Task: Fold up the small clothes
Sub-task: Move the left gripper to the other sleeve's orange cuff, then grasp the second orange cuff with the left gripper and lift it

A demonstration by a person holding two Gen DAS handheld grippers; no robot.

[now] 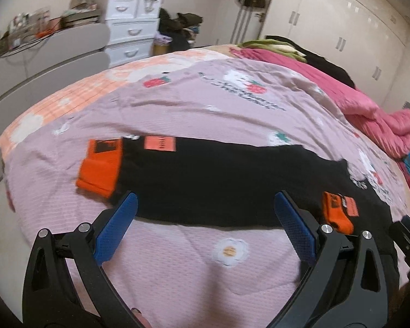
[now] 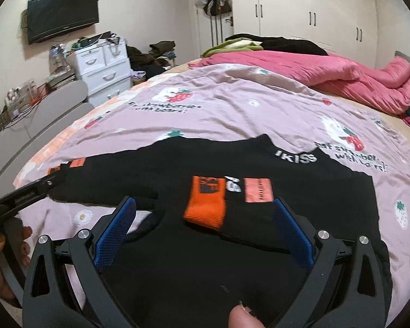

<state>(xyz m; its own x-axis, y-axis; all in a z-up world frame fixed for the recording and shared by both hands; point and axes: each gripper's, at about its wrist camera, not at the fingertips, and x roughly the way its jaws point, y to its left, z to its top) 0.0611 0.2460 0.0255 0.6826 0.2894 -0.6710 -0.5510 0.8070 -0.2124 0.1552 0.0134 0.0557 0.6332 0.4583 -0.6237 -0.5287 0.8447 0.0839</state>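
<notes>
A black garment [image 1: 218,183] with orange cuffs is lying spread across a pink bedspread [image 1: 177,104] printed with strawberries and daisies. In the left wrist view the left gripper [image 1: 206,205] is hovering with its blue-padded fingers [image 1: 117,227] spread wide and holding nothing, their tips sitting just over the garment's near hem. One orange cuff [image 1: 99,168] is lying flat at about ten o'clock from that gripper, and the folded-in orange cuff [image 1: 339,211] is resting at roughly three o'clock, just beside the right-hand finger.

In the right wrist view the right gripper [image 2: 205,210] is likewise gaping, its blue pads [image 2: 114,232] bracketing black cloth without pinching it (whether the tips are touching the fabric is hard to say). The same folded sleeve is lying on the garment's body at twelve o'clock, just ahead of the fingers, with white lettering on the collar [image 2: 295,157] further up at one o'clock. The left gripper's black frame is reaching in at nine o'clock, and part of a hand [image 2: 2,259] is showing at eight o'clock.

A crumpled pink quilt [image 2: 341,76] is lying at the far side of the bed, at one to two o'clock, well apart from the garment.
</notes>
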